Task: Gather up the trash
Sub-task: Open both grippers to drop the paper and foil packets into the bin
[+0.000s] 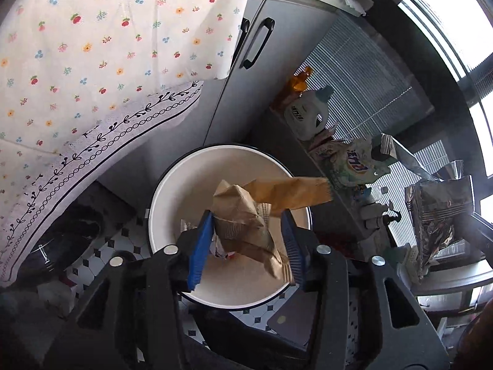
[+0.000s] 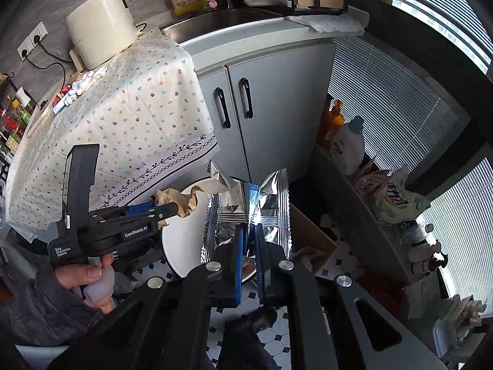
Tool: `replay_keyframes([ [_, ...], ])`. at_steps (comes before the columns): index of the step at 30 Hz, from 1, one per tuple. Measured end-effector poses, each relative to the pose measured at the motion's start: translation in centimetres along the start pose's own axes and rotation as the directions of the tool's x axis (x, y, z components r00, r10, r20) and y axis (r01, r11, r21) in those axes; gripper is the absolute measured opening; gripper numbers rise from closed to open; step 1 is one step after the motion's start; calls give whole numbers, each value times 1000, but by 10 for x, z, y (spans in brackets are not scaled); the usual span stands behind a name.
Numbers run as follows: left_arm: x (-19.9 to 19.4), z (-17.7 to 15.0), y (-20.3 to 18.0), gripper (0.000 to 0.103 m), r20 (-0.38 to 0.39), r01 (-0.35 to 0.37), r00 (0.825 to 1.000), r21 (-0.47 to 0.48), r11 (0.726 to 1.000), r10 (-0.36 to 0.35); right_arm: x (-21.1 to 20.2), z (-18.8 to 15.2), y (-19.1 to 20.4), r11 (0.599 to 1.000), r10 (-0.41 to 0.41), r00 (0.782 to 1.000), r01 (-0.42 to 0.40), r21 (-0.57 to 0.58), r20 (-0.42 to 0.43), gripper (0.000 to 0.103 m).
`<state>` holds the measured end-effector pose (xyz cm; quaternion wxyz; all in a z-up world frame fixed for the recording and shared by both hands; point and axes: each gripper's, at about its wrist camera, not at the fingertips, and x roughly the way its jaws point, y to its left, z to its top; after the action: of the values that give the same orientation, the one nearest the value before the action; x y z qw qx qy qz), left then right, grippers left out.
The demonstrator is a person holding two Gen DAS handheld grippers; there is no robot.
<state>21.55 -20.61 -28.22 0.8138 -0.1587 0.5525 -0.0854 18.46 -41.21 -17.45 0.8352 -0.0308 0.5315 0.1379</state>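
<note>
Desk (image 2: 101, 117) under a floral cloth fills the 10 o'clock part of the right wrist view, a cream appliance (image 2: 101, 27) at its far end; grey cabinet doors (image 2: 262, 98) with black handles at 12 o'clock; slatted blinds (image 2: 385, 92) from 1 to 3 o'clock; floor (image 2: 277, 336) of white tiles with black diamonds at 6 o'clock.

White round bin (image 1: 185, 185), dark-rimmed, stands on the floor at the foot of the desk; in the left wrist view it sits dead centre, directly beneath the left gripper (image 1: 246, 246).

Shelf ledge (image 2: 354, 191) at 3 o'clock carries a white detergent bottle (image 2: 348, 148), an orange bottle (image 2: 331, 123) and a soft detergent pouch (image 2: 397, 200); cardboard box (image 2: 311, 234) on the floor just right of the bin.

Left gripper: jaws spread, blue pads either side of a crumpled brown paper bag (image 1: 246, 215); the bag lies between them over the bin's mouth, its loose end trailing toward 2 o'clock; whether the pads touch the paper I cannot tell; a hand (image 2: 83, 274) holds the handle at 8 o'clock in the right wrist view.

Right gripper (image 2: 249, 246): jaws pressed nearly together, pinching a silver foil wrapper (image 2: 274, 209), held upright over the bin's right rim; same wrapper at 3 o'clock in the left wrist view.

Small scraps at the bin's bottom, unidentifiable.
</note>
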Motion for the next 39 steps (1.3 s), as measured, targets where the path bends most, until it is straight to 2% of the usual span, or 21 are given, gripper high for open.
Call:
replay_keyframes([
  [5, 2, 0, 3, 72, -13, 23, 1000, -16, 1000, -24, 9, 4, 2, 1000, -1, 1000, 2, 5, -11, 8],
  [11, -22, 12, 17, 76, 7, -12, 1000, 7, 1000, 12, 19, 9, 13, 999, 21, 1000, -20, 42, -21, 8],
  [16, -54, 26, 33, 81, 51, -46, 998, 28, 999, 44, 21, 18, 25, 997, 37, 999, -36, 72, -13, 8],
  [22, -95, 42, 53, 85, 111, -79, 991, 19, 997, 76, 25, 32, 46, 997, 47, 999, -47, 55, 9, 9],
  [29, -151, 51, 81, 89, 187, -130, 974, 7, 992, 126, 71, 37, 52, 996, 53, 997, -49, 75, -53, 9],
  [30, -158, 52, 88, 89, 197, -141, 971, -2, 990, 139, 77, 36, 54, 995, 58, 996, -52, 83, -66, 11],
  [32, -172, 53, 103, 91, 217, -162, 962, -27, 986, 164, 88, 36, 55, 992, 64, 994, -53, 118, -91, 23],
  [33, -179, 53, 110, 91, 225, -175, 958, -40, 984, 180, 91, 36, 57, 989, 66, 992, -52, 136, -104, 43],
  [35, -191, 54, 125, 91, 240, -192, 949, -70, 979, 203, 92, 39, 61, 988, 47, 994, -32, 151, -98, 65],
  [39, -215, 53, 148, 94, 277, -216, 929, -126, 968, 243, 85, 52, 77, 988, 58, 995, -46, 144, -82, 76],
])
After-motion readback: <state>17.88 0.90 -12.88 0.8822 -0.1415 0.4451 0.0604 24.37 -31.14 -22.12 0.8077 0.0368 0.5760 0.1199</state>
